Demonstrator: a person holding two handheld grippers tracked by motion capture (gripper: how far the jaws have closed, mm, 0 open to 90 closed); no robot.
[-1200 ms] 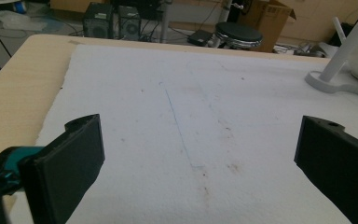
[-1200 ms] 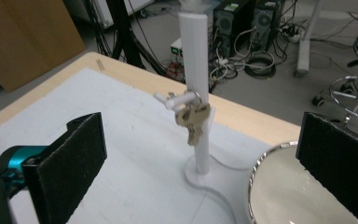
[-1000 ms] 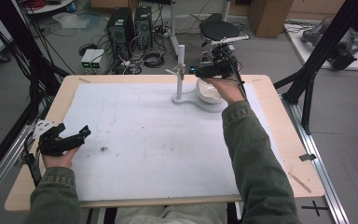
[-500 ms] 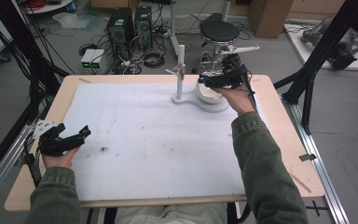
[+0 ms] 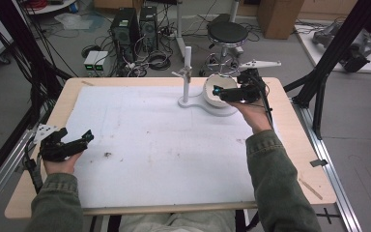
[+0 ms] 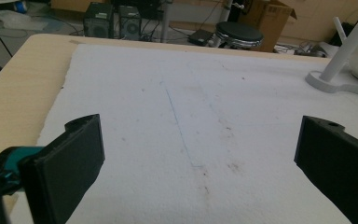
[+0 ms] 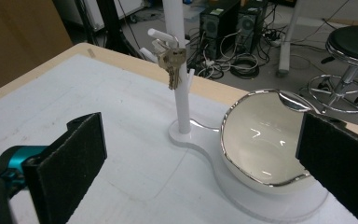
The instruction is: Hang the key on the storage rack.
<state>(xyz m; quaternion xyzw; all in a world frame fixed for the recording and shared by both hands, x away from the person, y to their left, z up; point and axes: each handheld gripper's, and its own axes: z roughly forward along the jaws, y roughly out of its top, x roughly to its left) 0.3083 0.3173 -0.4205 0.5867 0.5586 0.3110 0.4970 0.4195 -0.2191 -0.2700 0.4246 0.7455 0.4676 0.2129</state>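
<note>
Bowl [image 7: 265,140]: white, silver-rimmed, empty, on the round end of a white stand base [image 7: 200,140]; upper right of centre in the high view, right of centre in the right gripper view. Keys [image 7: 171,63]: hung on a peg of the stand's post [image 7: 179,70], beside the bowl. Right gripper [image 5: 222,92]: jaws apart, over the bowl. Left gripper [image 5: 79,141]: jaws apart, lower left of the high view, at the edge of the white mat [image 5: 149,145] on the bench [image 5: 299,145].

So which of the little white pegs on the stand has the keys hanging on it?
The upper peg that points toward the left in the right gripper view: the keys dangle from it. The lower pegs are bare.
</note>
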